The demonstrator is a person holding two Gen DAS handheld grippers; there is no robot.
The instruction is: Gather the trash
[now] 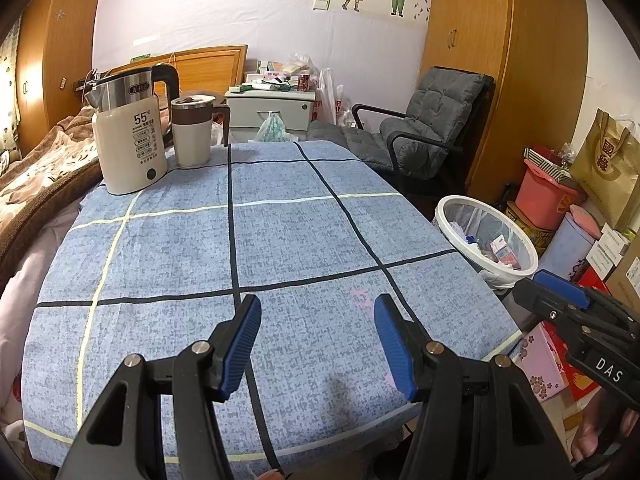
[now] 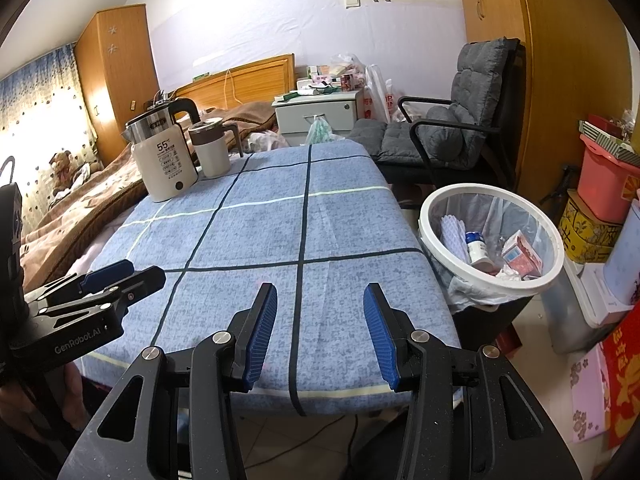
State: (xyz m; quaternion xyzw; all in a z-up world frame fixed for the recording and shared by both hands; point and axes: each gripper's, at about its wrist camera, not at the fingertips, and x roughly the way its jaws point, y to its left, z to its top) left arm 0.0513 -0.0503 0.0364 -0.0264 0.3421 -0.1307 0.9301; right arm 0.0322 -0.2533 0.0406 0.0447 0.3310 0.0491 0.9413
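A white bin (image 2: 492, 236) with a clear liner stands on the floor right of the table; it also shows in the left wrist view (image 1: 486, 236). In it lie a small white bottle (image 2: 476, 250), a red and white carton (image 2: 520, 256) and crumpled paper. My left gripper (image 1: 318, 340) is open and empty over the near part of the blue checked tablecloth (image 1: 280, 232). My right gripper (image 2: 320, 328) is open and empty over the table's near right edge. Each gripper shows at the side of the other's view. I see no trash on the cloth.
A cream electric kettle (image 1: 130, 140) and a lidded mug (image 1: 194, 130) stand at the table's far left. A grey armchair (image 1: 424, 128) is behind the table on the right. Boxes, a pink tub (image 1: 546, 198) and bags crowd the floor at the right. A bed lies on the left.
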